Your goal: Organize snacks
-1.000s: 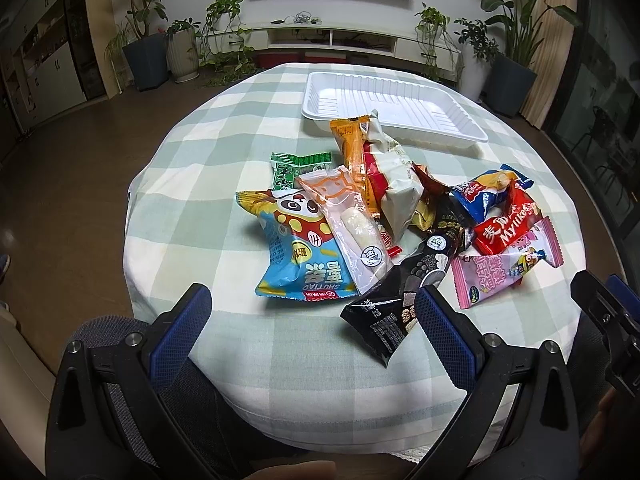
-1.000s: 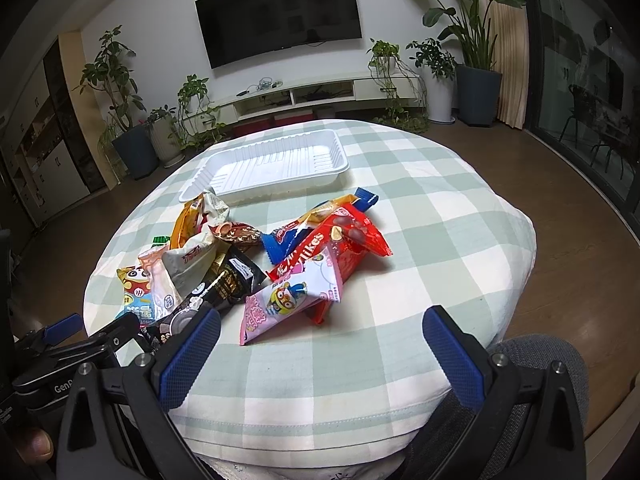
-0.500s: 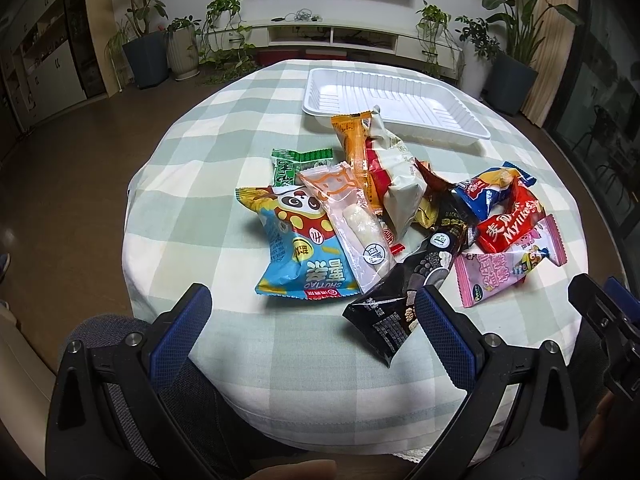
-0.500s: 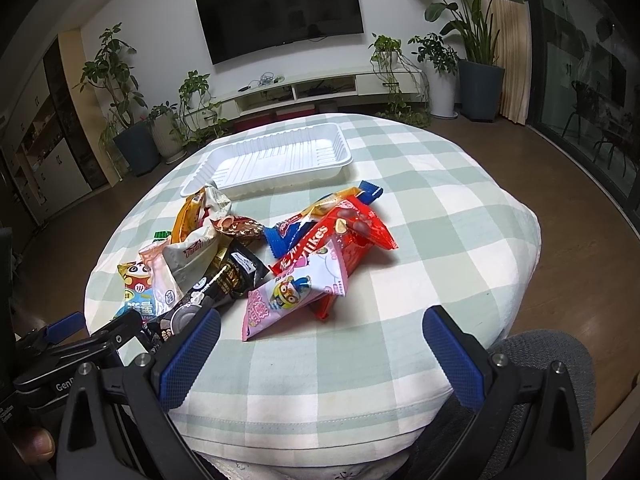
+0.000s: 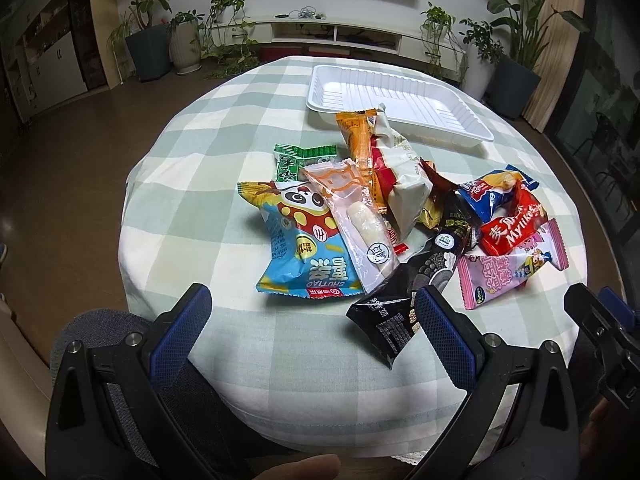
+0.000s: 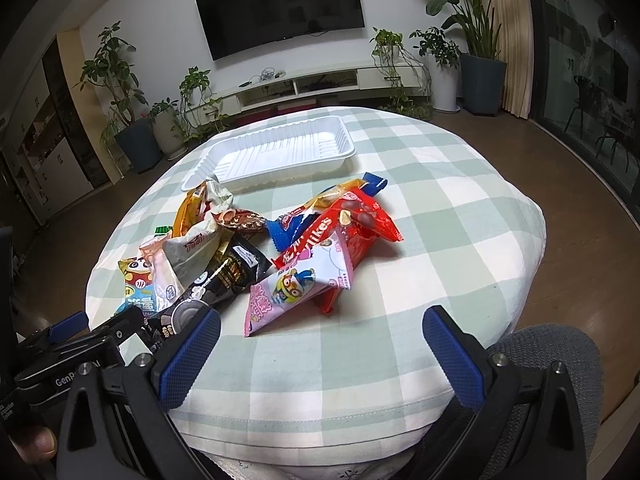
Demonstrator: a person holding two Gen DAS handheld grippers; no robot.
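Observation:
A heap of snack packets lies mid-table: a blue panda bag, a clear pink packet, a black packet, a pink packet, a red Mylikes bag and a beige bag. An empty white tray stands behind them. My left gripper is open and empty at the near edge, before the blue and black packets. My right gripper is open and empty, just short of the pink packet.
The round table has a green-checked cloth. Grey seat padding lies below both grippers. Potted plants and a low TV shelf stand far behind the table.
Both grippers have eased slightly forward and over the table; the snacks look a little nearer. Nothing was touched or moved.

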